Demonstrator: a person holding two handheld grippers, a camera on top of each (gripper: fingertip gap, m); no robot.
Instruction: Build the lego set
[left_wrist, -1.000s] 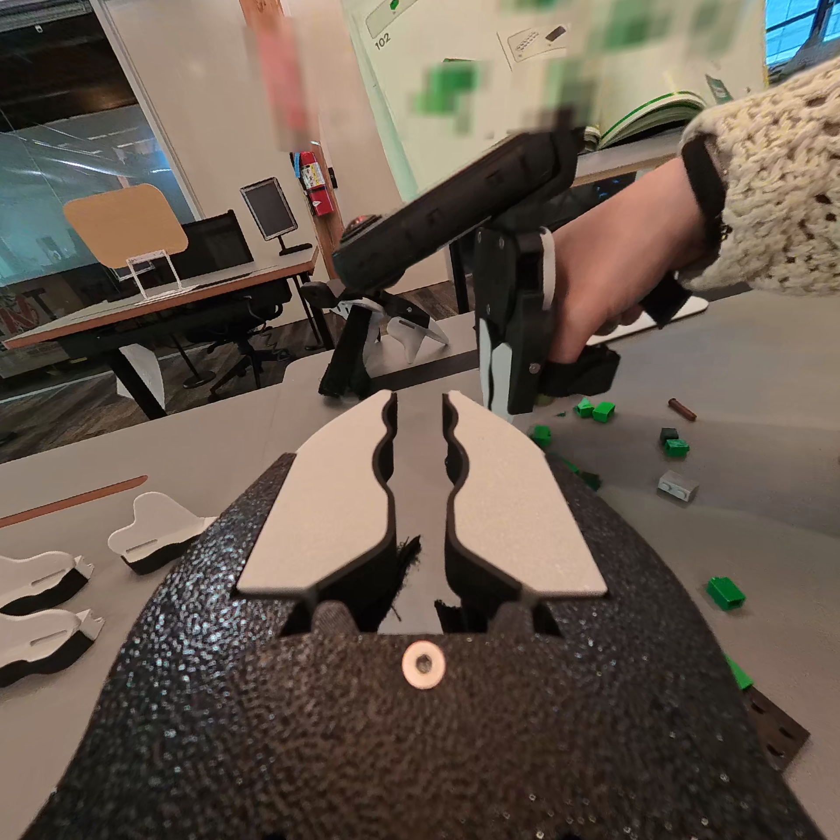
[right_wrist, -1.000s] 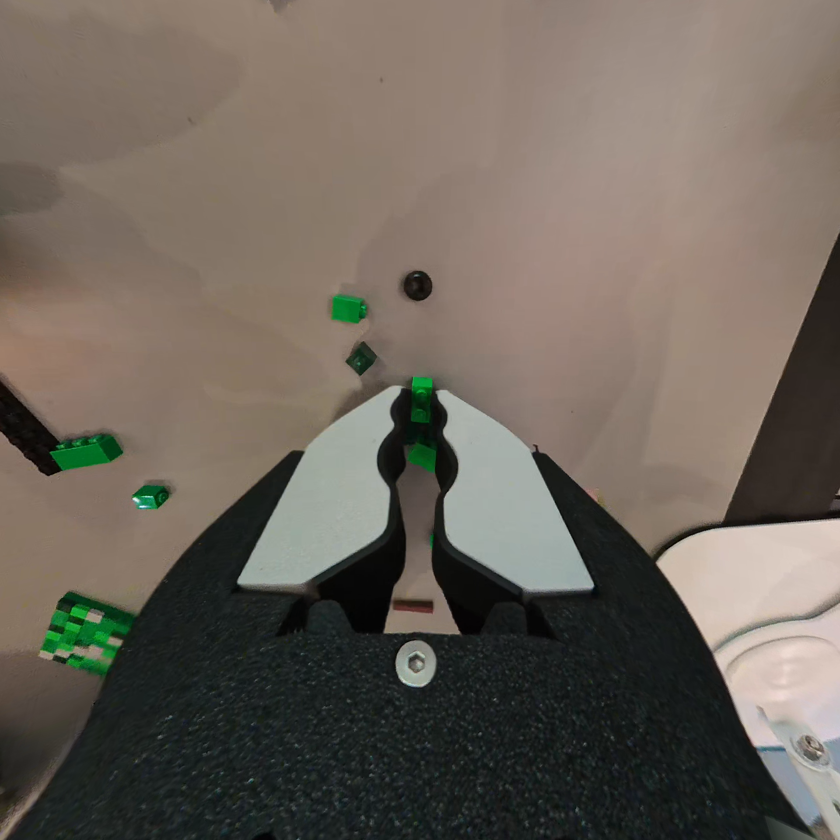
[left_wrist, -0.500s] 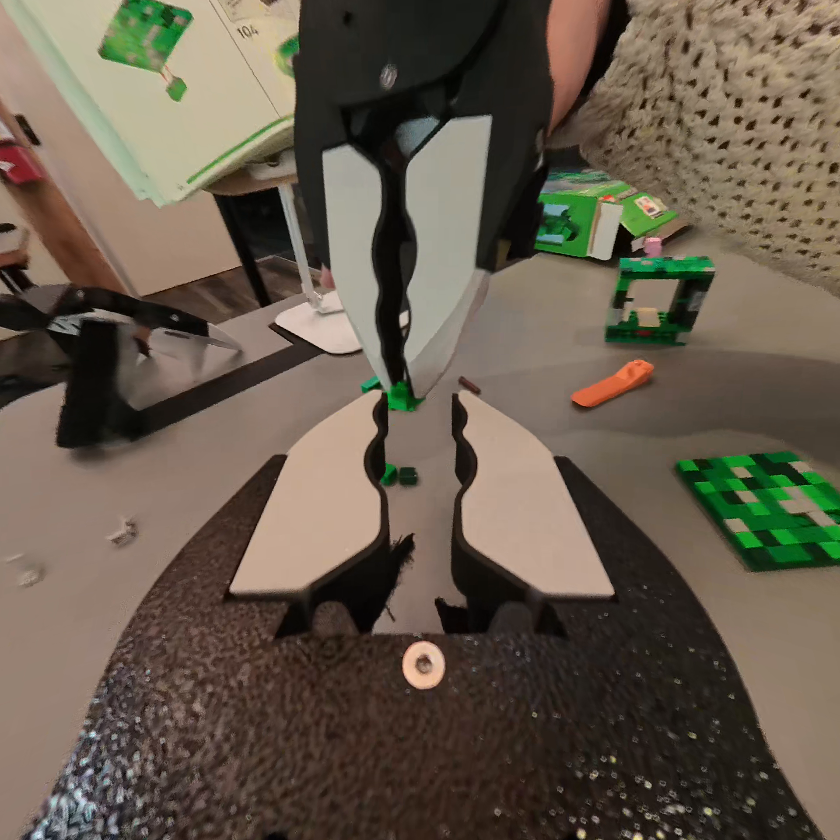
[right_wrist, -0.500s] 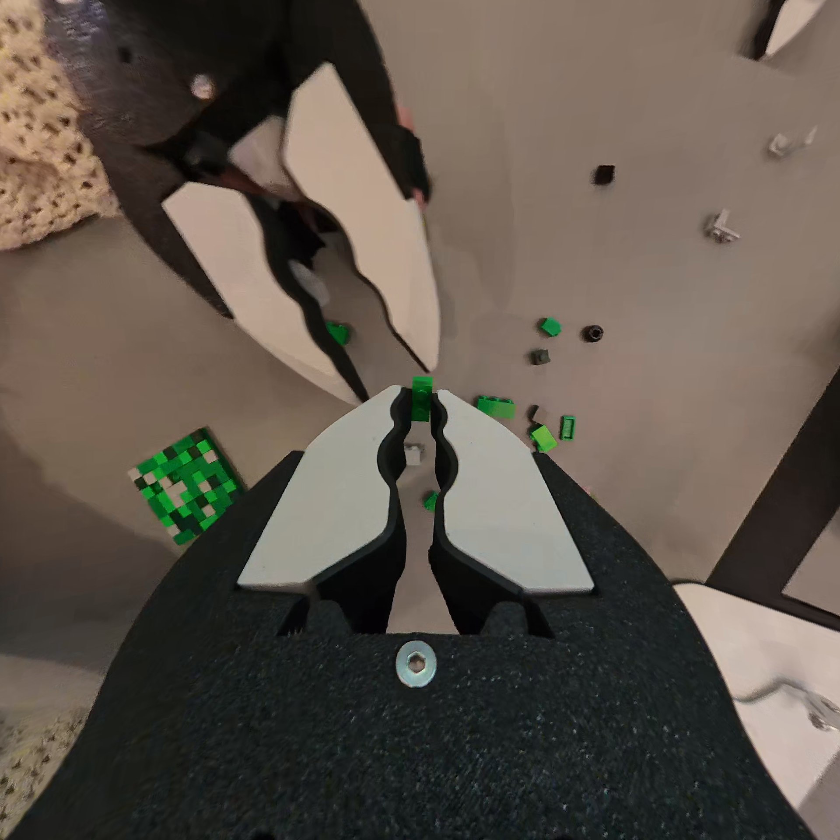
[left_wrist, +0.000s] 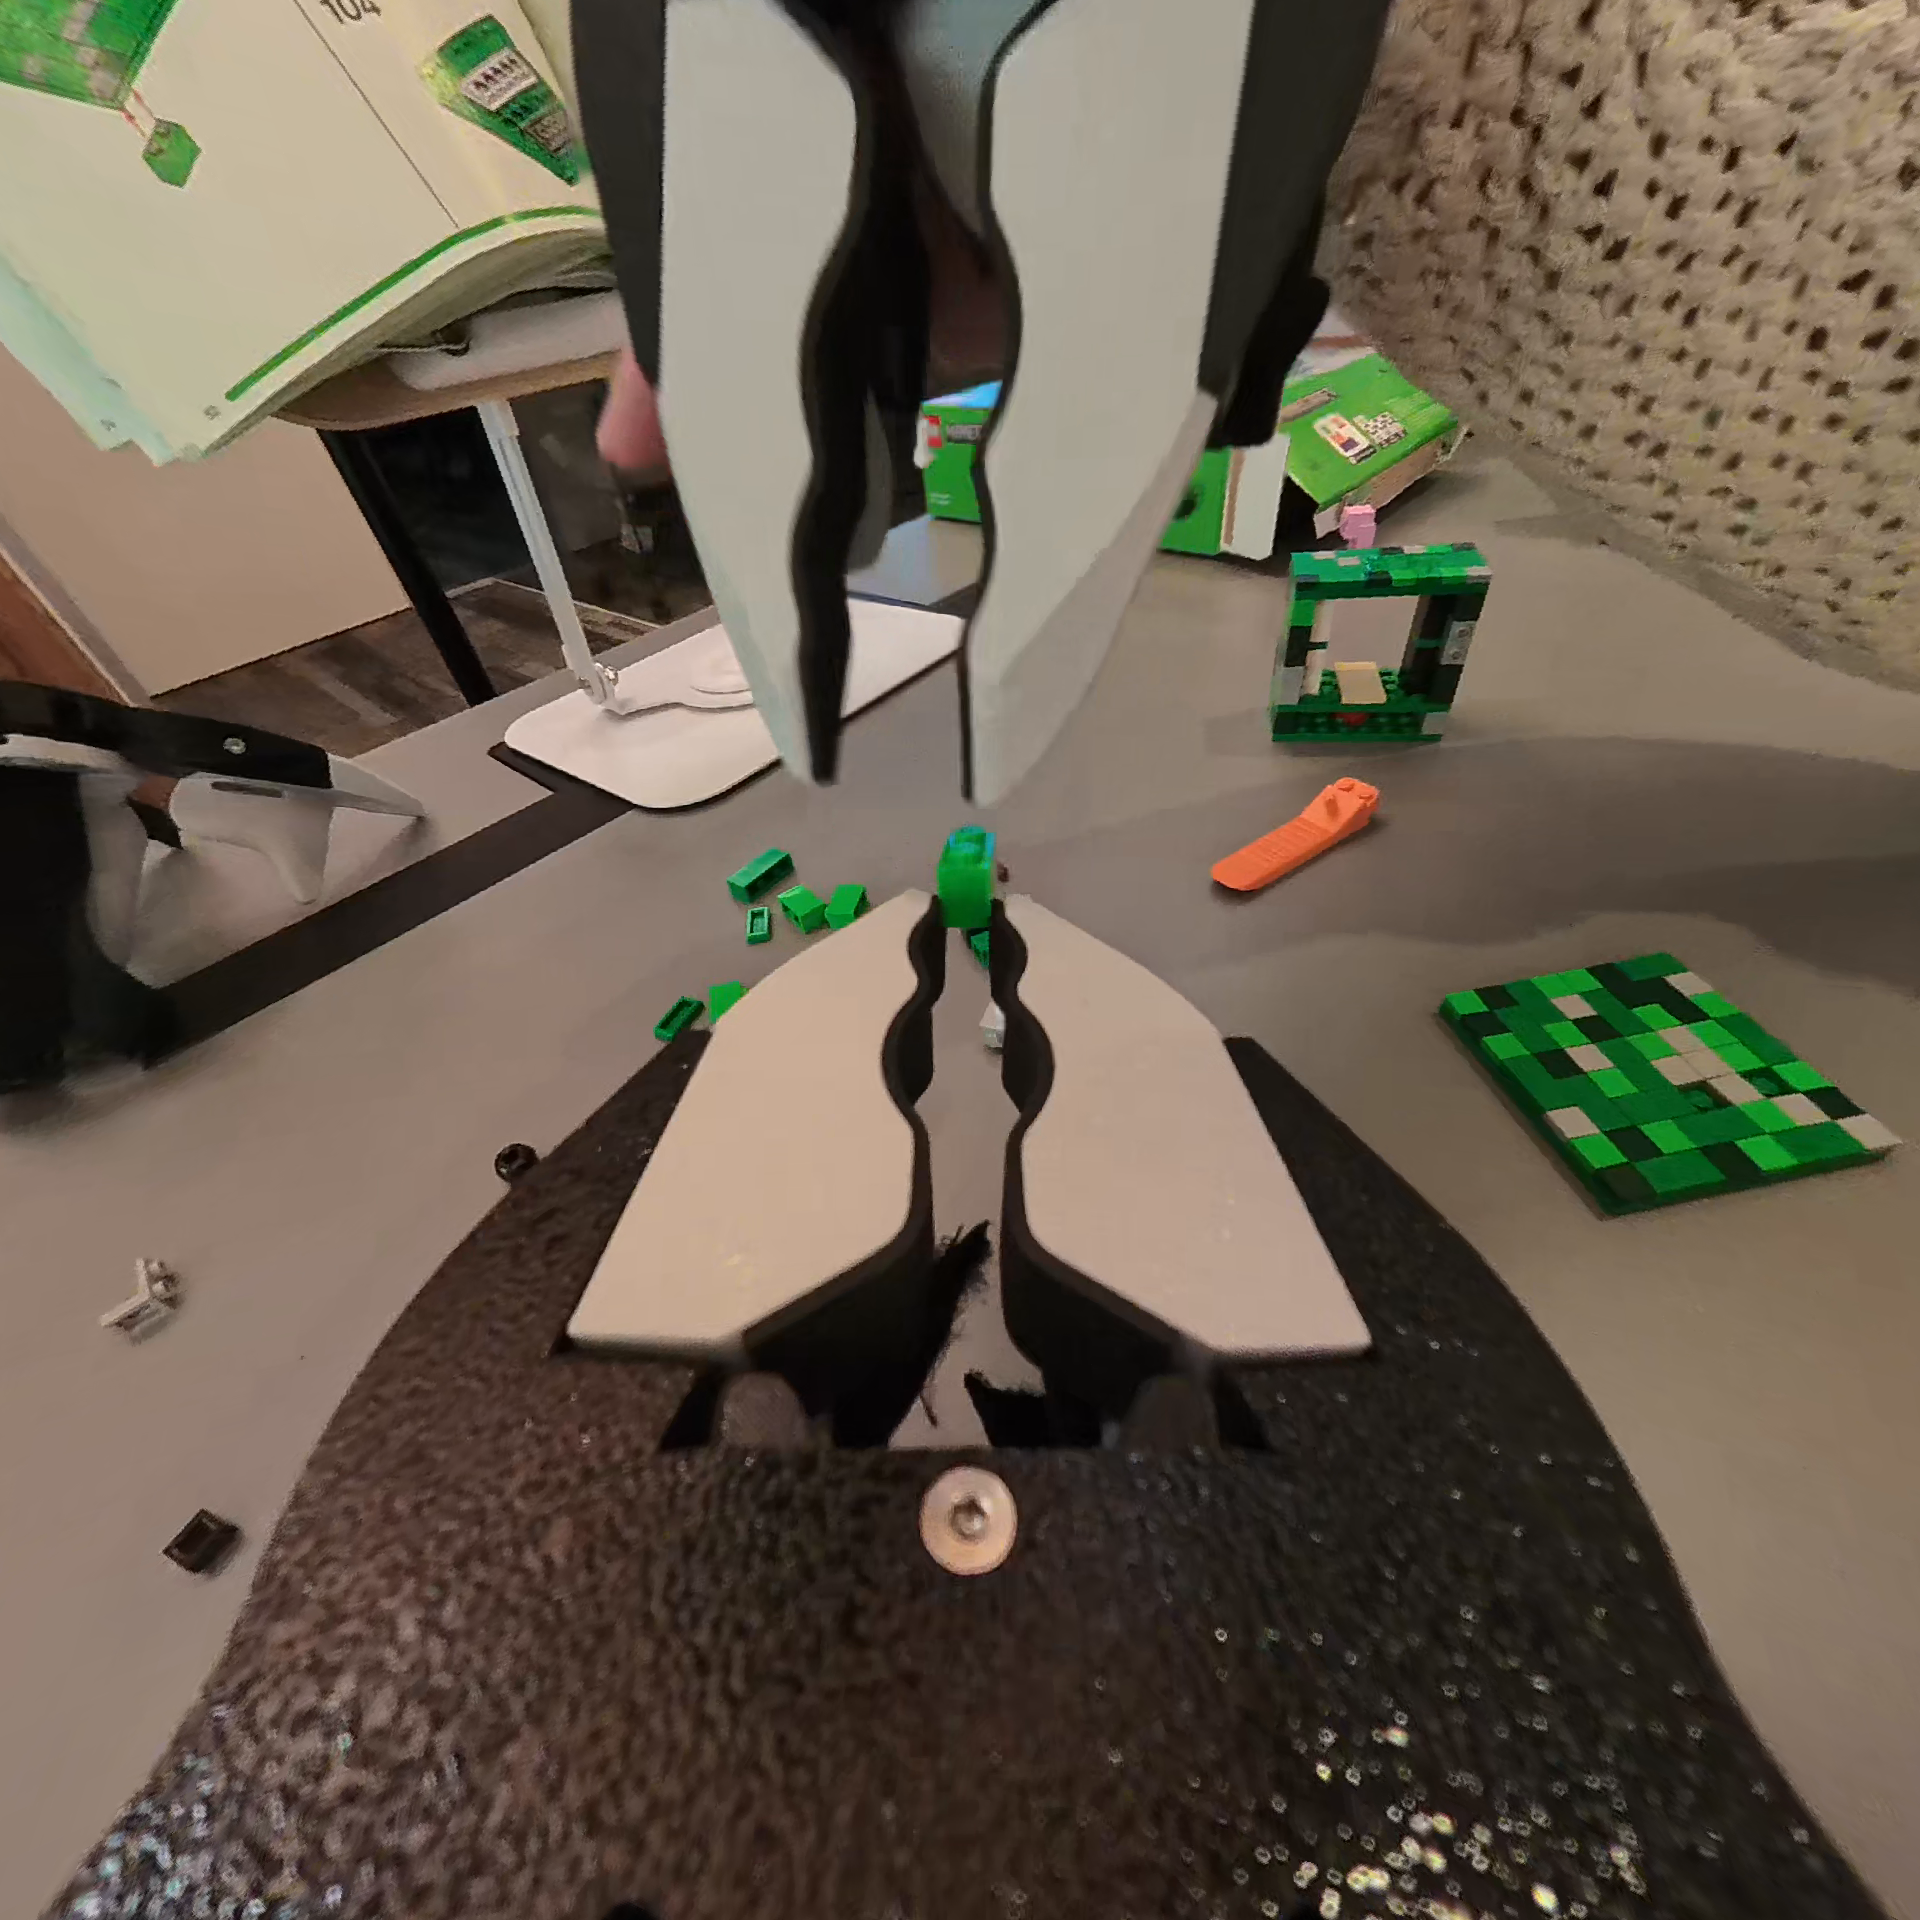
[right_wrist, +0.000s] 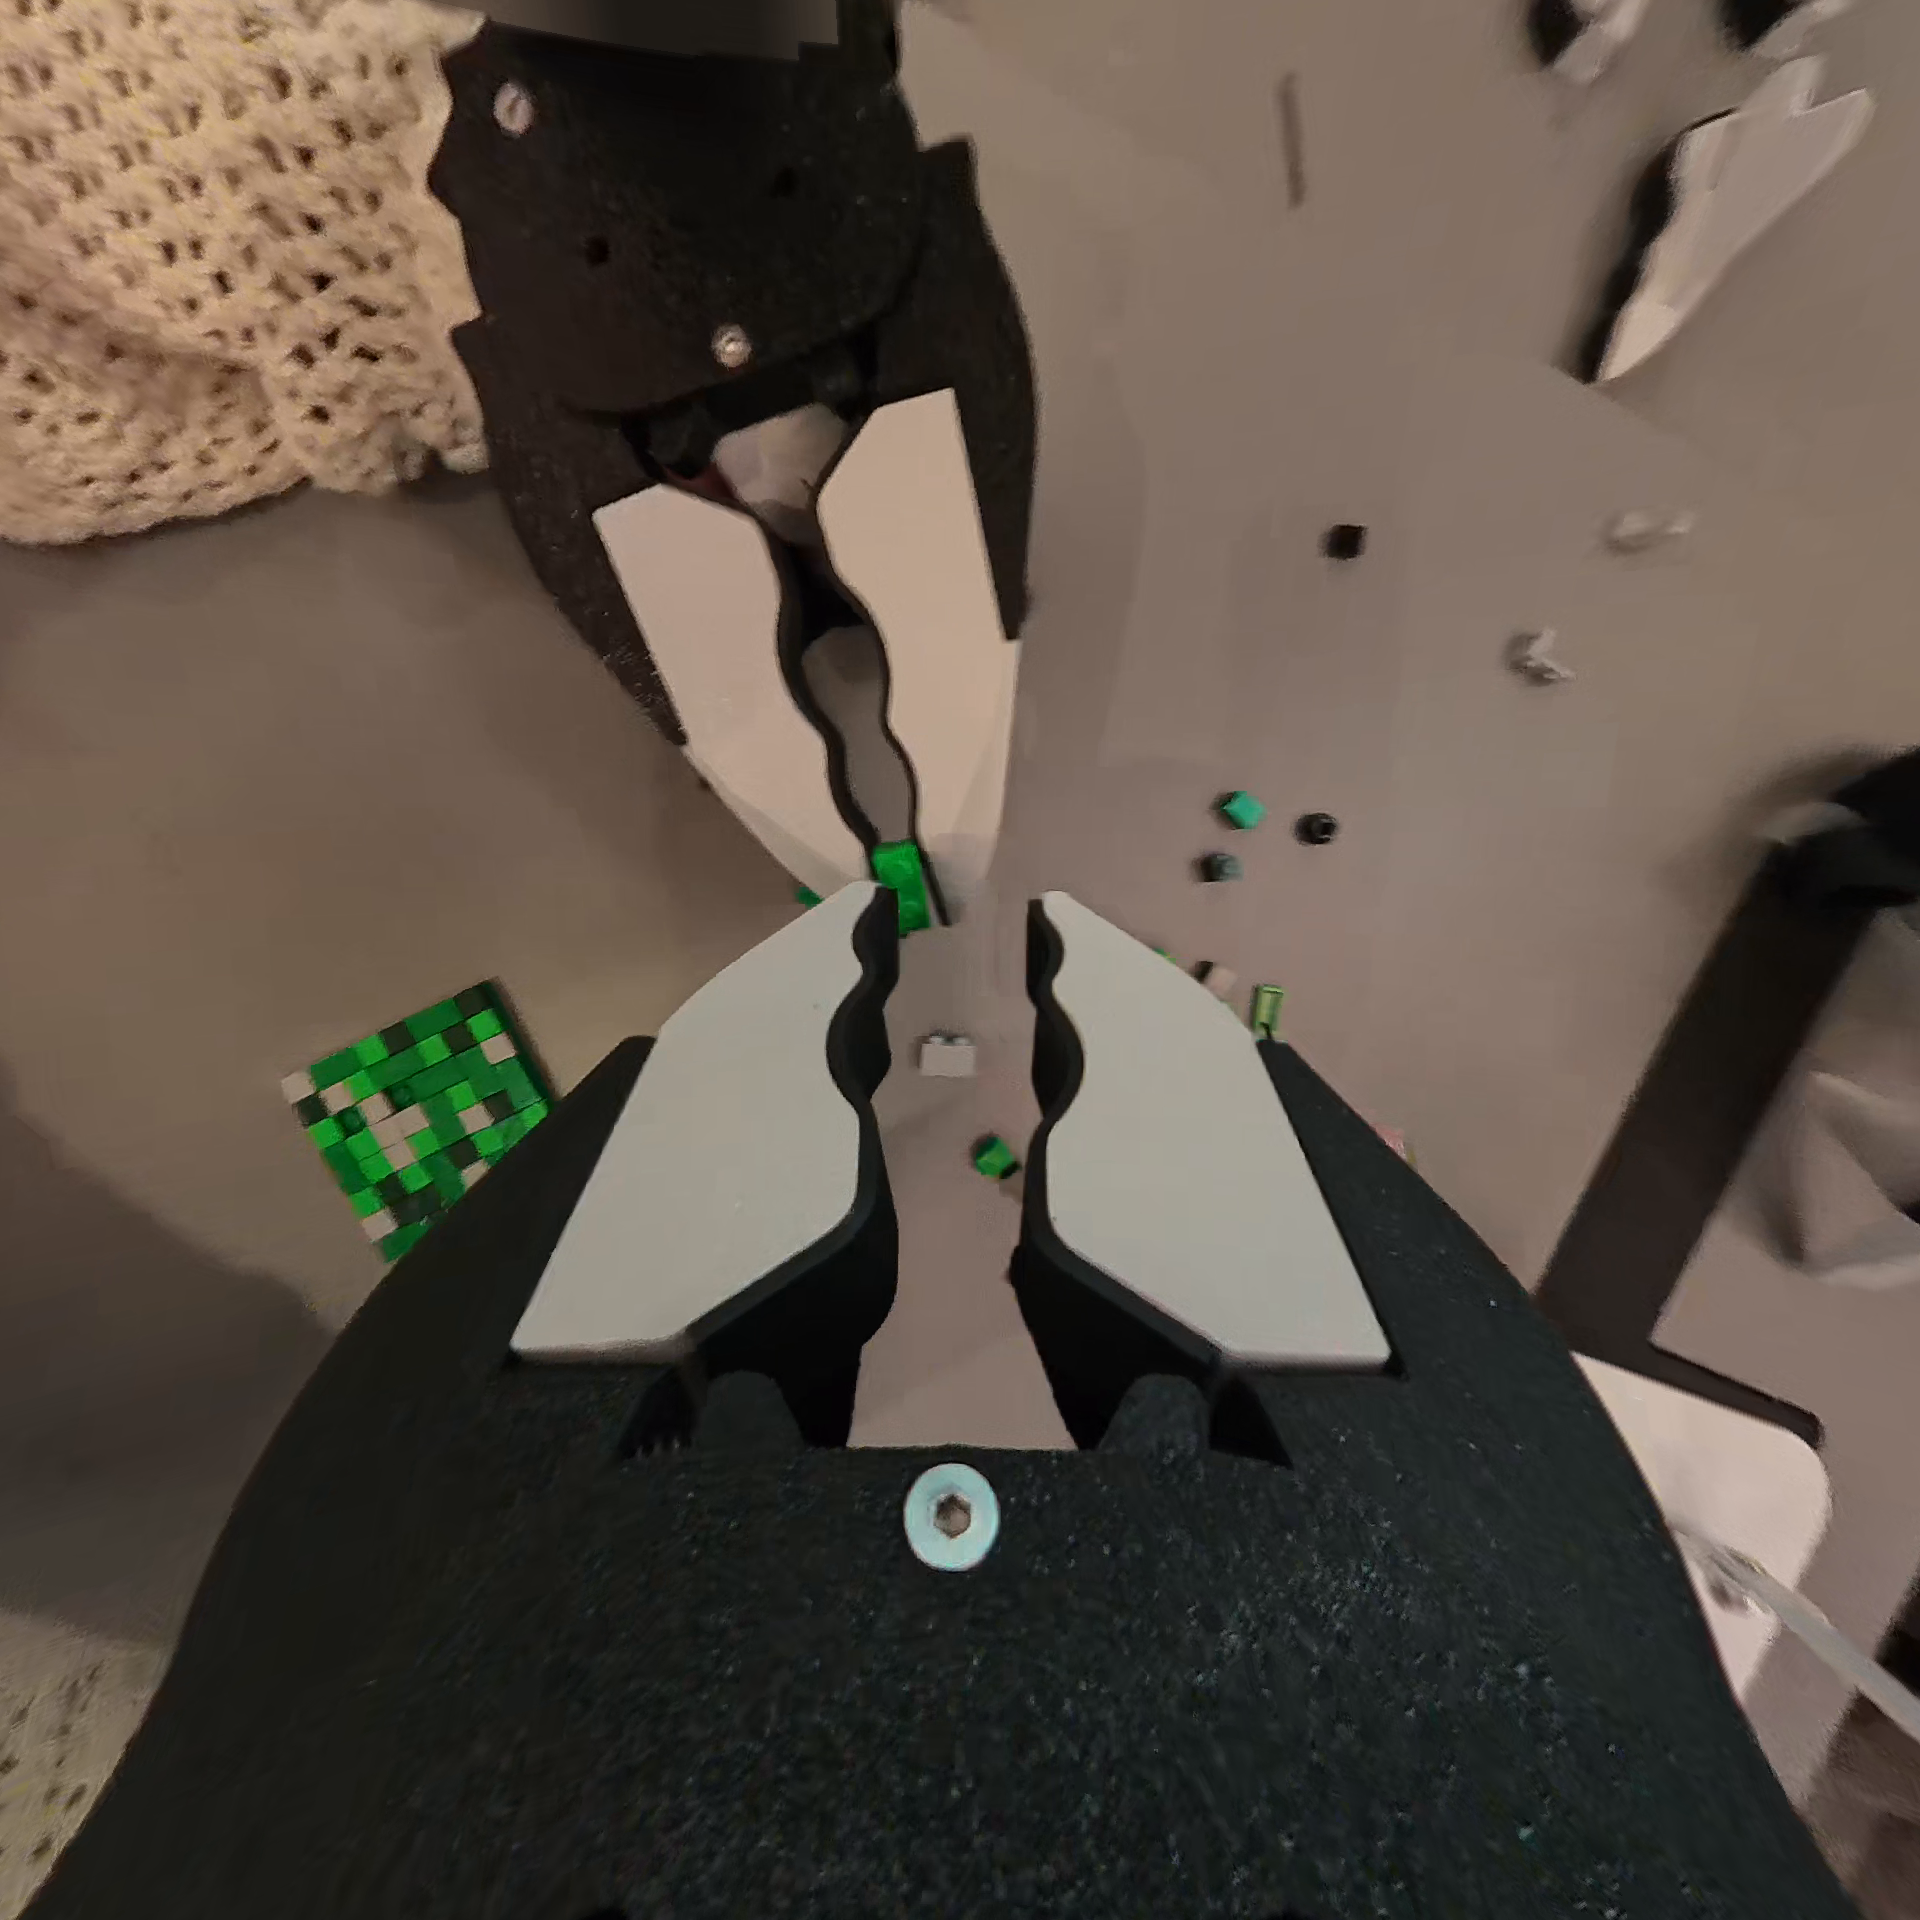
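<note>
My left gripper (left_wrist: 966, 912) is shut on a small bright green brick (left_wrist: 964, 881) at its fingertips, above the grey table. My right gripper (left_wrist: 894, 784) hangs tip-down just above the brick, jaws apart and empty. In the right wrist view my right gripper (right_wrist: 956, 914) is open, and the left gripper (right_wrist: 906, 875) points toward it with the green brick (right_wrist: 899, 888) pinched at its tips. A flat green mosaic plate (left_wrist: 1662, 1081) lies to the right. A green frame build (left_wrist: 1371, 644) stands farther back.
Loose green pieces (left_wrist: 800, 899) lie just left of the fingertips. A light grey brick (right_wrist: 948, 1055) lies under my right gripper. An orange brick separator (left_wrist: 1294, 836), a green box (left_wrist: 1340, 436) and an open instruction booklet (left_wrist: 260, 208) are behind. A knit sleeve (left_wrist: 1662, 312) is at the upper right. Only a small space, under 4 cm, lies between the two pairs of fingers. The flat green mosaic plate (left_wrist: 1662, 1081) sits 15 centimetres or so from the ends of my left fingers. The right camera catches it too, in the right wrist view (right_wrist: 425, 1102).
The right gripper carried the green brick to the left gripper. The left gripper has shut on it, and the right gripper has opened and let it go.
</note>
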